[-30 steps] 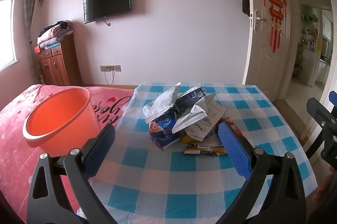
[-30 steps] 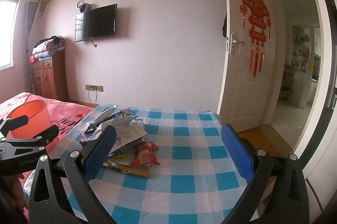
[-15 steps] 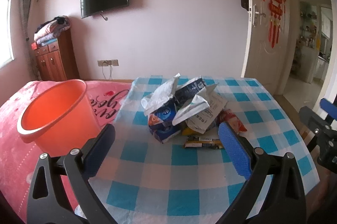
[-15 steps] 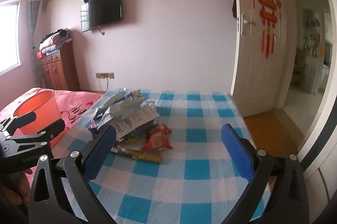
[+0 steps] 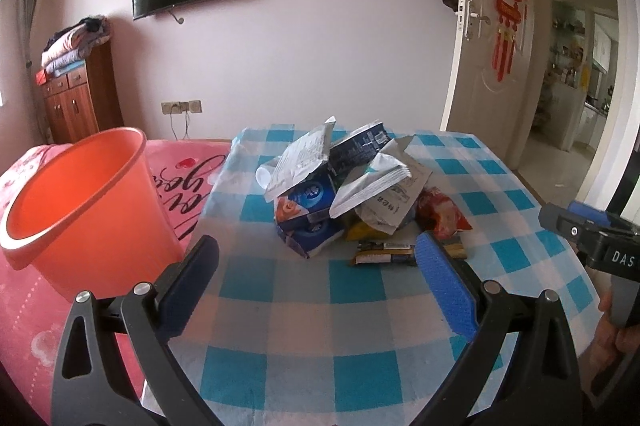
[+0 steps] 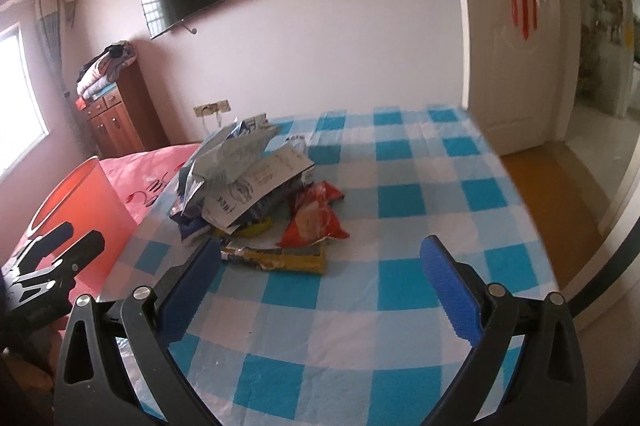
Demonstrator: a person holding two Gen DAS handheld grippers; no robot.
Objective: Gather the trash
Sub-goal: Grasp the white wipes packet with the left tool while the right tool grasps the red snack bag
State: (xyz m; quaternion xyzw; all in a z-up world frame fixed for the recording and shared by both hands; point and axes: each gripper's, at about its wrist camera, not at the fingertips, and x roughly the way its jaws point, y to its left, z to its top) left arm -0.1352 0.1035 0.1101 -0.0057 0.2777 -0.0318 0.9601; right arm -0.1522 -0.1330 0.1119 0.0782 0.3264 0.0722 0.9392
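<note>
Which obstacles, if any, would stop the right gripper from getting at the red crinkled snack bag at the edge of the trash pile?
Probably none. The right gripper has its jaws open, and only bare blue-checked tablecloth lies between it and the red crinkled snack bag, which sits exposed on the pile's near side.

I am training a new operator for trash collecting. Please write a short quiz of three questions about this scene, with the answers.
1. True or false: the left gripper already holds a wrapper.
2. On which side of the trash pile does the orange bucket stand in the left wrist view?
A. left
B. right
C. behind
3. Which piece of the pile lies closest to the right gripper?

Key:
1. False; both grippers are open and empty.
2. A
3. The flat yellow wrapper.
</note>
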